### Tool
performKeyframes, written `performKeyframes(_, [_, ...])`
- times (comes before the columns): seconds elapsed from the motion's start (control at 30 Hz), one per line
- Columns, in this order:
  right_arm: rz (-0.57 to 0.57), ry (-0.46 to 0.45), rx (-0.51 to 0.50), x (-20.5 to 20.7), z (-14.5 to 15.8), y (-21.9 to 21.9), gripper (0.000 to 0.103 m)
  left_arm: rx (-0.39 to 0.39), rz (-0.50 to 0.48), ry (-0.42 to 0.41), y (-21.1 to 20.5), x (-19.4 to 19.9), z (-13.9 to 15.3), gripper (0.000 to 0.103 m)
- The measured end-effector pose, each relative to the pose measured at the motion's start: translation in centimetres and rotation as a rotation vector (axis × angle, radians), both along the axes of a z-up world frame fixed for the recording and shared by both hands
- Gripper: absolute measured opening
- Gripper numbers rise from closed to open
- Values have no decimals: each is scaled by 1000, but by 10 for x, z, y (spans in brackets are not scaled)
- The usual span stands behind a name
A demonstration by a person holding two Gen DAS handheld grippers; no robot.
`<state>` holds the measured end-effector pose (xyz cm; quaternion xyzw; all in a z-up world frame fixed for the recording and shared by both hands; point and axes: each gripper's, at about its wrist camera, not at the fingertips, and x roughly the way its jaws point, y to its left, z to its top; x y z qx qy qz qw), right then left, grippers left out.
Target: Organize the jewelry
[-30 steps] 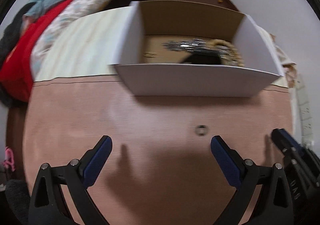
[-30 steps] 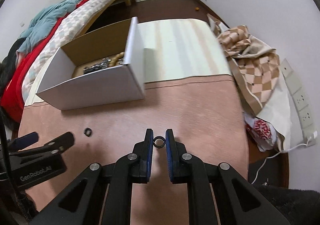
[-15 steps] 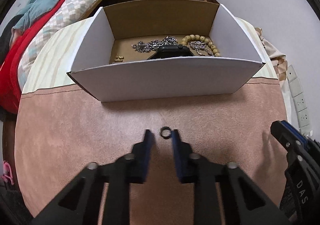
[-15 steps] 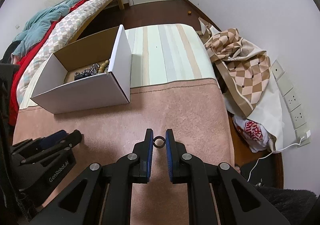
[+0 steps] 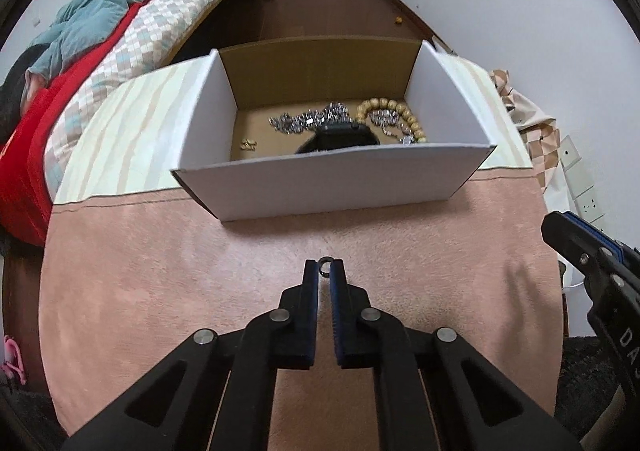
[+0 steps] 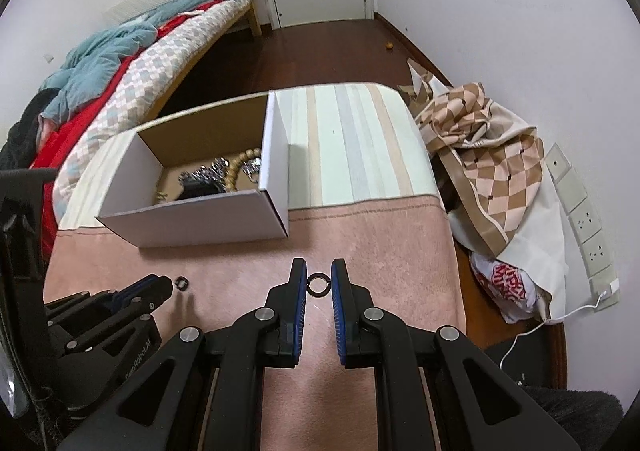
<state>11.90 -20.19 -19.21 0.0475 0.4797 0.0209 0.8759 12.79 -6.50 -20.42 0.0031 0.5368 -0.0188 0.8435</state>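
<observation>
Each hand-held gripper is clenched on a small dark ring at its fingertips: the left gripper [image 5: 325, 271] pinches the left ring [image 5: 325, 262], the right gripper [image 6: 319, 279] the right ring [image 6: 319, 283]. The box [image 5: 320, 187], already holding jewelry, lies straight ahead of the left gripper and ahead-left of the right; the left is judged nearer, its long front wall crosswise to the approach.

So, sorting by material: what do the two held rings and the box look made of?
Ring in the left gripper: dark, thin, probably metal. Ring in the right gripper: dark with a slight sheen, metal or plastic. Box: cardboard, white outside, raw brown inside.
</observation>
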Motion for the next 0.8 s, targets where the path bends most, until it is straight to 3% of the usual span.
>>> performKeyframes(0.23, [-7, -26, 37, -3, 16, -4, 13, -30, 6, -27, 12, -6, 22, 3])
performKeyframes(0.47, [3, -74, 84, 3, 40, -1, 13, -69, 3, -115, 22, -3, 72, 3])
performKeyframes(0.6, [21, -100, 109, 20, 57, 6, 13, -112, 8, -140, 34, 20, 97, 3])
performKeyframes(0.8, [58, -77, 153, 69, 63, 18, 13, -146, 12, -113, 54, 72, 103, 3])
